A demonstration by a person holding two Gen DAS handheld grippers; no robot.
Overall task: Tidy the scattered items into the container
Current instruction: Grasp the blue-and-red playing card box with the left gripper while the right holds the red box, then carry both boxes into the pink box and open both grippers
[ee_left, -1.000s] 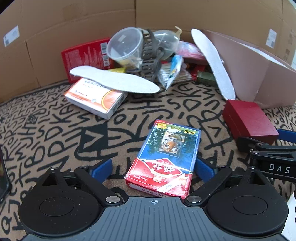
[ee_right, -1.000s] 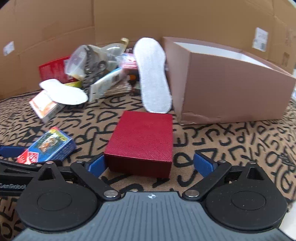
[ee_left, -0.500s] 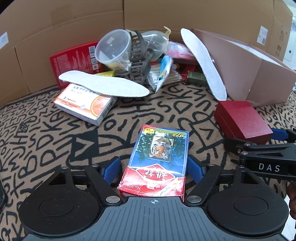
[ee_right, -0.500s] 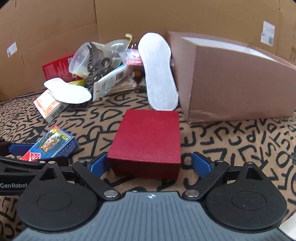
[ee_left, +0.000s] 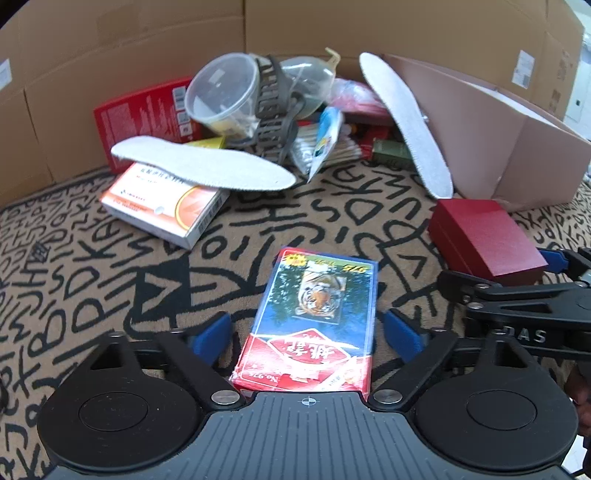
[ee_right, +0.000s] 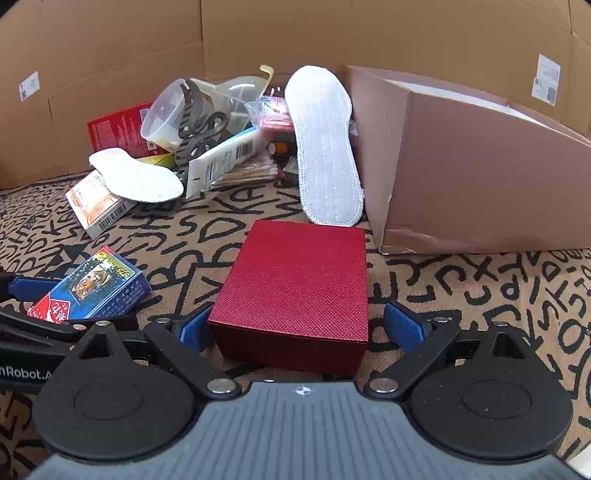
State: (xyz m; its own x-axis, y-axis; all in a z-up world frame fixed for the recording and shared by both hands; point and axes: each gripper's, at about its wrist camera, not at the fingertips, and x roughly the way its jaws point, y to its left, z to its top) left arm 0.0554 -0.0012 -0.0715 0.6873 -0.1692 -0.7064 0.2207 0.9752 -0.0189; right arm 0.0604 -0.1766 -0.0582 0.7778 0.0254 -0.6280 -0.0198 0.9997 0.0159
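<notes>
A blue and red card box with a tiger picture (ee_left: 314, 321) lies on the patterned mat between the fingers of my left gripper (ee_left: 306, 332), which is open with small gaps on both sides. It also shows in the right wrist view (ee_right: 92, 288). A dark red box (ee_right: 299, 291) lies between the fingers of my right gripper (ee_right: 301, 328), open; its left pad is at the box's side, the right pad stands apart. The red box also shows in the left wrist view (ee_left: 484, 240). The pink cardboard container (ee_right: 465, 173) stands open at the right.
A pile at the back holds a clear cup (ee_left: 221, 96), two white insoles (ee_left: 199, 170) (ee_right: 325, 147), an orange-white medicine box (ee_left: 166, 203), a red box (ee_left: 144, 114), cotton swabs (ee_right: 247, 171) and small packets. Cardboard walls (ee_right: 295, 33) enclose the mat.
Both grippers have moved forward so that the card box and the red box sit deeper between their fingers. The left fingers have narrowed around the card box.
</notes>
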